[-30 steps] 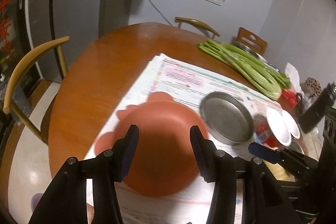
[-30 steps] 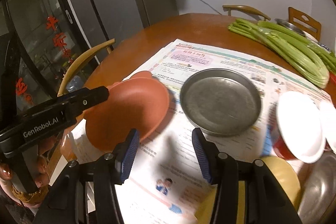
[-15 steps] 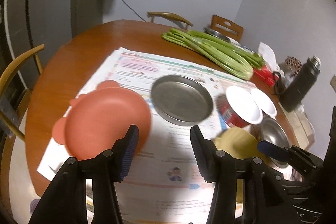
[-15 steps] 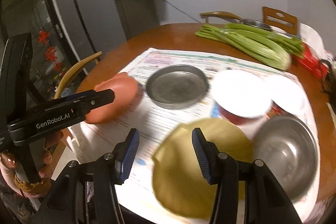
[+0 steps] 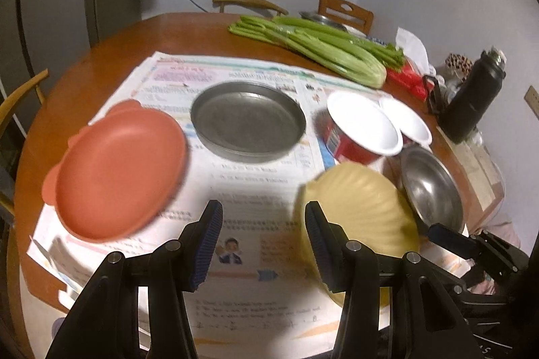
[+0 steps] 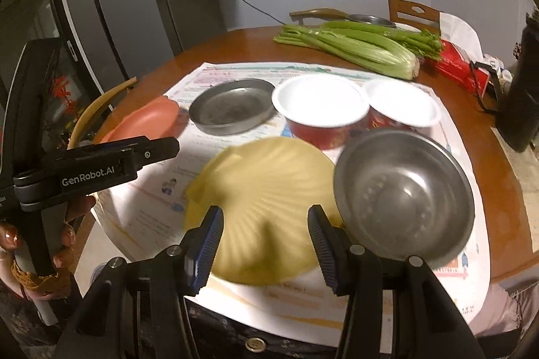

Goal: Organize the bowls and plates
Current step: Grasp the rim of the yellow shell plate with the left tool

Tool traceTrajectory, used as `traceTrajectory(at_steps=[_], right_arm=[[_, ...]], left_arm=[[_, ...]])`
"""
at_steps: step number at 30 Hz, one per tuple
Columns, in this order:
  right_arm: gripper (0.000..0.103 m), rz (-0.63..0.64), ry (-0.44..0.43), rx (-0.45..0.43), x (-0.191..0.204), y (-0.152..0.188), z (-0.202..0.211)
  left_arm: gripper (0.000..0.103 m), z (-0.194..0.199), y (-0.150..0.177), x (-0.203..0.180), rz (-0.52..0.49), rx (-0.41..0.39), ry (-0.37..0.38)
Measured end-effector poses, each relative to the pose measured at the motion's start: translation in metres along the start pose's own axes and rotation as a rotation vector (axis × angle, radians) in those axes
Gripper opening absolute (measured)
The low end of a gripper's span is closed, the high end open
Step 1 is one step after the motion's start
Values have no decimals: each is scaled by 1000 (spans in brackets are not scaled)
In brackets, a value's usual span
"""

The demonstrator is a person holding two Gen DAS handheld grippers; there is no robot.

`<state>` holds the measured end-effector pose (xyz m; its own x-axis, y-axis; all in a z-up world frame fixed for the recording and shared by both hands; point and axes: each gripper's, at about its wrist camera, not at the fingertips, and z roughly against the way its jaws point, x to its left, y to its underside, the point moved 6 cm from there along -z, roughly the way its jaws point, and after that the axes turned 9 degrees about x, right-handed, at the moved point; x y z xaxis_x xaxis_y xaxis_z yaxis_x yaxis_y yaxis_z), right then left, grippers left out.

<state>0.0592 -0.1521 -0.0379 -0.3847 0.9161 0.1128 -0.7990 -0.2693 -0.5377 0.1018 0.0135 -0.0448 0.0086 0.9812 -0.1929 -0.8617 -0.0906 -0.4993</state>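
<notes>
Now both views have swung right, off the salmon plate [image 5: 118, 173] at the left and onto the yellow plate [image 6: 262, 187] at the near edge. Left gripper [image 5: 262, 244] and right gripper [image 6: 266, 241] are both part-open and empty. Yellow plate is probably next; blur hides its rim.

bare newspaper [image 5: 249, 190] between crowded dishes

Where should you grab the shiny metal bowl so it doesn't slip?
Probably by its rim. The shiny metal bowl sits upright and empty on the newspaper, so one jaw can go inside and one outside the thin edge. Come from the near side, facing the right gripper: the yellow plate crowds its left and the red cups stand behind.
</notes>
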Motion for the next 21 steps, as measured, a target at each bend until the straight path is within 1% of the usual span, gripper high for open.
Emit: traceTrajectory(at_steps=[4, 11, 17, 21], right_arm=[[52, -15, 23, 22, -12, 11, -2], [52, -64, 17, 62, -28, 21, -13], [52, -63, 11, 68, -29, 20, -25], [52, -55, 26, 71, -27, 16, -34]], left_arm=[[53, -12, 9, -8, -15, 34, 1], [53, -31, 21, -18, -24, 82, -10], [53, -43, 25, -22, -23, 107, -18], [53, -48, 28, -25, -29, 116, -30]])
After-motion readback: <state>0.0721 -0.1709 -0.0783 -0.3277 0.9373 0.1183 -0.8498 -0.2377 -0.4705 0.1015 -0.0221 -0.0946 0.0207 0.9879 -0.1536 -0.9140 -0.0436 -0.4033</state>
